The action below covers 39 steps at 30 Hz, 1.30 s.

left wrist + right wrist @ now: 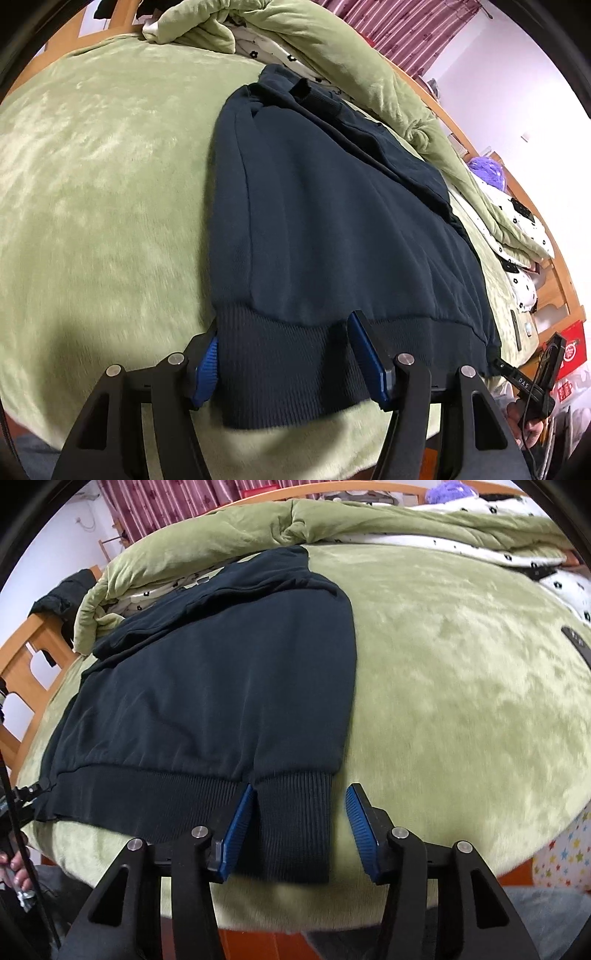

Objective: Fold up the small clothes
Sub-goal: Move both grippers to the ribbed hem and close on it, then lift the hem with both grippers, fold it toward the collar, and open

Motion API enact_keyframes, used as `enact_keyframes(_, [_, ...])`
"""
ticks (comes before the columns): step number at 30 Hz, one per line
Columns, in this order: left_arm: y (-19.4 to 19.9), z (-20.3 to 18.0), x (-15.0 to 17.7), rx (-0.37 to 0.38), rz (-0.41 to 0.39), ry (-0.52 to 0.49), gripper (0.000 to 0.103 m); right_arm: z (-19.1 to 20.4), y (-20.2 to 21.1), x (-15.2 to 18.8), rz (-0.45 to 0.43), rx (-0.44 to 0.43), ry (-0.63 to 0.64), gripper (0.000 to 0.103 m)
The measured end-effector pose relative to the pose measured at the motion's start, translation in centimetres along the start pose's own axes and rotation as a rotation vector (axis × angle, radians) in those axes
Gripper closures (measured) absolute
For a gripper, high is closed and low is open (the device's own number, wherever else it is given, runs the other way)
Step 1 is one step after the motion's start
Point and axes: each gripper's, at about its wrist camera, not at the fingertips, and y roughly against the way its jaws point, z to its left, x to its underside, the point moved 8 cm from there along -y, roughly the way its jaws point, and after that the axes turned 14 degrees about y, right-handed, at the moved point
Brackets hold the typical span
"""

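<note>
Green bed [92, 184], sweater [314, 221] hem seemingly between both claws

You get soft, even room light in both views, brightest on the white wall [491, 74] at upper right of the left view. Heavy fisheye bending, black corners. Green bed cover [461, 672] smeared with slight blur; soft shadow at lower left.

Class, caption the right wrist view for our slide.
Right gripper, jaws apart, straddles the ribbed hem of a dark sweatshirt on a green blanket.
</note>
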Motion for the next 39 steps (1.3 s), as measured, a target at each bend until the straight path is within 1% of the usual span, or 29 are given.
enact_keyframes(3, [0.3,-0.6,1.4,0.011,0.009,-0.021,0.043,0.5,0.3,0.6,0.006,-0.005,0.009,0.051])
enact_keyframes(6, [0.3,-0.7,1.6,0.014,0.003,-0.025,0.043,0.5,0.3,0.9,0.002,-0.01,-0.002,0.051])
enact_keyframes(8, [0.3,-0.5,1.4,0.028,0.005,-0.007,0.043,0.4,0.0,0.7,0.001,-0.023,-0.018,0.051])
enact_keyframes(9, [0.3,-0.3,1.1,0.036,0.002,0.015,0.047,0.3,-0.1,0.6,-0.004,-0.026,-0.024,0.051])
enact_keyframes(10, [0.3,-0.1,1.0,0.037,-0.001,0.026,0.052,0.2,-0.1,0.4,-0.008,-0.028,-0.029,0.052])
enact_keyframes(11, [0.4,0.1,0.9,0.034,-0.004,0.04,0.055,0.2,-0.2,0.3,-0.013,-0.027,-0.032,0.054])
enact_keyframes(12, [0.5,0.3,0.7,0.034,-0.01,0.057,0.061,0.2,-0.1,0.2,-0.019,-0.028,-0.03,0.056])
enact_keyframes(14, [0.7,0.7,0.5,0.035,-0.021,0.086,0.07,0.3,0.0,0.0,-0.035,-0.058,-0.037,0.076])
enact_keyframes(15, [0.8,0.9,0.3,0.032,-0.029,0.097,0.078,0.2,0.1,-0.1,-0.041,-0.069,-0.048,0.079])
enact_keyframes(16, [0.9,0.9,0.2,0.031,-0.037,0.102,0.087,0.1,0.2,-0.3,-0.049,-0.078,-0.058,0.086])
enact_keyframes(17, [1.2,0.9,0.0,0.039,-0.045,0.105,0.09,0.1,0.4,-0.4,-0.058,-0.096,-0.069,0.09])
enact_keyframes(19, [1.8,0.6,-0.4,0.06,-0.066,0.115,0.094,-0.1,0.8,-0.9,-0.073,-0.124,-0.1,0.093])
enact_keyframes(24, [4.6,-1.6,-1.8,0.127,-0.134,0.128,0.096,-0.3,2.8,-2.5,-0.136,-0.176,-0.144,0.093])
enact_keyframes(27, [6.2,-3.0,-2.9,0.163,-0.154,0.141,0.097,-0.1,4.5,-4.2,-0.178,-0.206,-0.16,0.094])
enact_keyframes(30, [7.7,-3.8,-3.4,0.16,-0.192,0.126,0.097,0.2,6.5,-5.8,-0.222,-0.204,-0.155,0.094])
enact_keyframes(32, [8.4,-3.9,-3.5,0.153,-0.208,0.124,0.097,0.3,7.7,-6.2,-0.251,-0.208,-0.159,0.094])
enact_keyframes(35, [9.1,-3.5,-3.0,0.161,-0.209,0.138,0.097,0.3,8.8,-6.0,-0.268,-0.228,-0.164,0.094])
enact_keyframes(39, [10.0,-3.1,-1.5,0.158,-0.205,0.132,0.097,0.4,9.6,-5.0,-0.27,-0.227,-0.156,0.094])
